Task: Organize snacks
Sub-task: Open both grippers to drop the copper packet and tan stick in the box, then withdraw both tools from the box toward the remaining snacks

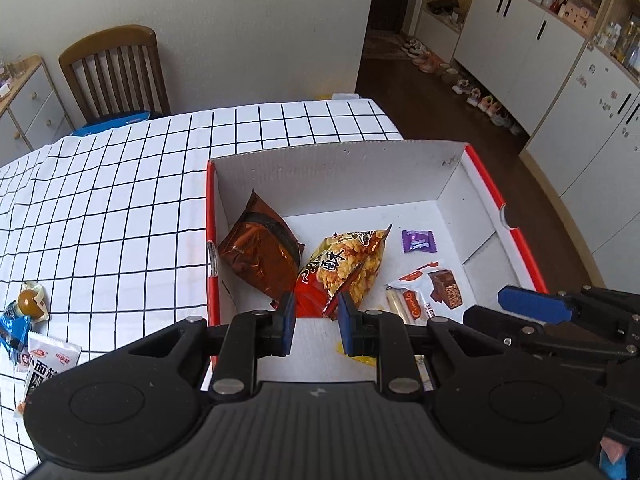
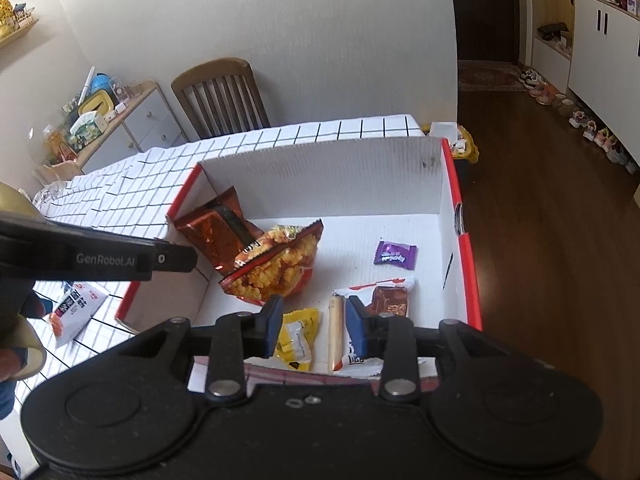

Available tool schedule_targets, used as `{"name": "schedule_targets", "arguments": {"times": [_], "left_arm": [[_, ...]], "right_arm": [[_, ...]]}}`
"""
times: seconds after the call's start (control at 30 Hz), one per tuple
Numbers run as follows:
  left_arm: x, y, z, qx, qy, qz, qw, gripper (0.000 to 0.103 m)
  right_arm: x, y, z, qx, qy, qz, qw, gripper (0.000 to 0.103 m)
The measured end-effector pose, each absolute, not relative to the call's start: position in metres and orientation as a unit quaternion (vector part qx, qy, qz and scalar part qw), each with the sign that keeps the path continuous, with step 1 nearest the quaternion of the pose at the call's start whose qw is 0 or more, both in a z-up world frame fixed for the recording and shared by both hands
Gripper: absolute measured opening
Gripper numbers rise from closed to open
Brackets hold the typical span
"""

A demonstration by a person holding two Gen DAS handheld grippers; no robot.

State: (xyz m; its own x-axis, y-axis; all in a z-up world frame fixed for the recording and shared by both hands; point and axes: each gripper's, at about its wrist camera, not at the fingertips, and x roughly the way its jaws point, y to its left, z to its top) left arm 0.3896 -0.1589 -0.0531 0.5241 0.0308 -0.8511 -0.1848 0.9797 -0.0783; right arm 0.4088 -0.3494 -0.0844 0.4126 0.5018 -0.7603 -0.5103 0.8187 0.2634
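Your desk [image 1: 120, 200] carries a white box [image 1: 340, 168] with red edges. Inside lie a brown bag [image 1: 260, 256], a popcorn bag [image 1: 348, 264], a chocolate bar [image 1: 440, 290], a yellow packet [image 2: 298, 336], a sausage stick [image 2: 336, 328] and a purple candy [image 1: 418, 241]. Left tongs [image 1: 316, 320] — nearly closed, empty. Right tongs [image 2: 312, 328] — parted, gripping nothing.

Your left gripper [image 1: 317, 322] tilts downward, its fingers [image 1: 287, 320] nearly together and empty. Your right gripper [image 2: 314, 326] tilts down too, fingers [image 2: 354, 330] parted, holding nothing.
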Motion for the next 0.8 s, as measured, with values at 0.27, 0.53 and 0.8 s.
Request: {"name": "schedule_targets", "arguments": {"times": [0.27, 0.53, 0.8], "left_arm": [[0.368, -0.147, -0.043, -0.104, 0.470, 0.059, 0.874, 0.022], [0.336, -0.129, -0.031, -0.127, 0.446, 0.039, 0.885, 0.022], [0.299, -0.100, -0.021, -0.131, 0.413, 0.024, 0.901, 0.023]], "right_arm": [[0.397, -0.348, -0.065, -0.008, 0.418, 0.305, 0.856, 0.047], [0.379, -0.338, -0.048, -0.015, 0.393, 0.312, 0.865, 0.055], [0.351, -0.320, -0.030, -0.027, 0.364, 0.306, 0.879, 0.064]]}}
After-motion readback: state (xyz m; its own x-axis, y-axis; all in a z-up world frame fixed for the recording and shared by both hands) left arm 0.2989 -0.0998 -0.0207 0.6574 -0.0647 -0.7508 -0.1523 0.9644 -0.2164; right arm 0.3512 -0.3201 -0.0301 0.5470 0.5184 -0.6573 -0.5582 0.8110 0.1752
